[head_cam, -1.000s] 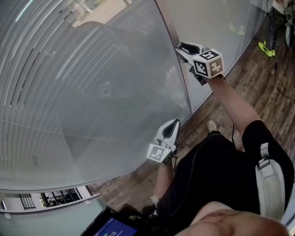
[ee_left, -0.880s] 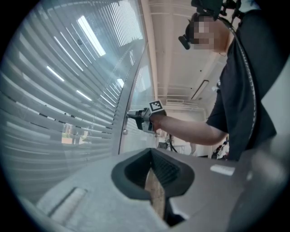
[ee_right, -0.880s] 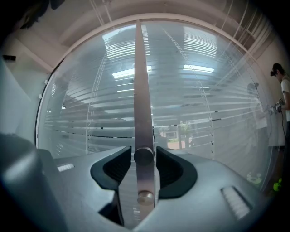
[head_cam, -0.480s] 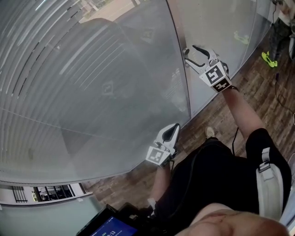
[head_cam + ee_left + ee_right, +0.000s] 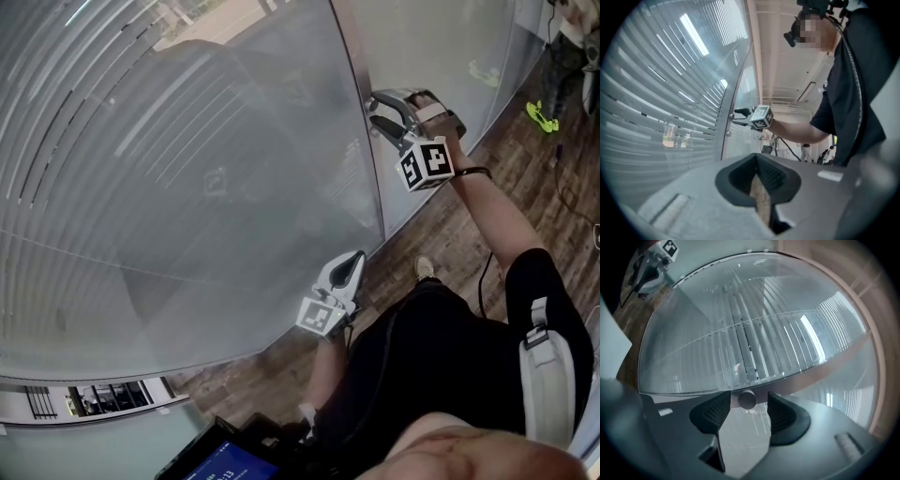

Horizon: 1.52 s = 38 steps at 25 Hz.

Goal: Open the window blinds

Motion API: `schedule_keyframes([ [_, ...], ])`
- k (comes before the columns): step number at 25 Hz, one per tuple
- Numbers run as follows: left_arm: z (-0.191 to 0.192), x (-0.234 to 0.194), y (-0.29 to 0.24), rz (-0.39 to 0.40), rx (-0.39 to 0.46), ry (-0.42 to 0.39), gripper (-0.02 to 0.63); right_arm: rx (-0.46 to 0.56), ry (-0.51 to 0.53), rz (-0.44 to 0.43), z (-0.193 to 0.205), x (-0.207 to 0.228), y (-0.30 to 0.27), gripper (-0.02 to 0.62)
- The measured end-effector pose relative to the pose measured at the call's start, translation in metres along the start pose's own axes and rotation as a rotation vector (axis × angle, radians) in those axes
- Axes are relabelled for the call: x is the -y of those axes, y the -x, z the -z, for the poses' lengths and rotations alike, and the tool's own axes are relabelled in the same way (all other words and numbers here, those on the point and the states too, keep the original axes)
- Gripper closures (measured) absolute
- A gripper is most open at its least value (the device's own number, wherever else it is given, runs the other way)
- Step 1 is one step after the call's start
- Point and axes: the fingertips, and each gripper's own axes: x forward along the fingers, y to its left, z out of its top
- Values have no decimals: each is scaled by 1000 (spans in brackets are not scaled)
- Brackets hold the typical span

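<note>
Blinds (image 5: 141,187) behind the glass, far and to the left. Small round knob (image 5: 747,399) on the frame at the right edge of that glass, between the spread fingers of the right gripper (image 5: 380,111), just opened wide, not pinching it. Left gripper (image 5: 353,262) low and near, fingers pressed together, nothing between them.

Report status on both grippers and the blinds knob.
Right gripper jaws just opened, knob between them, ungripped. Left gripper shut, empty. Blinds slats show gaps. Nothing blocking knob.
</note>
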Motion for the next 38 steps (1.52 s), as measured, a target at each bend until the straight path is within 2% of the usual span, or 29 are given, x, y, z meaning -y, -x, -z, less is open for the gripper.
schedule_keyframes([
  [4,1,-2,3,-8,-1,5,604,-15,117,17,3,-3,-6,374],
  [9,1,-7,8,-30,-1,10,604,-22,152,12,7,-2,-9,382],
  [15,4,-7,11,-33,-3,7,604,-27,158,10,8,-4,-11,402],
  [25,4,-6,9,-32,-3,12,604,-39,164,23,9,-6,-14,476],
  [38,3,-9,7,-21,4,14,604,-48,118,22,6,-3,-18,474],
])
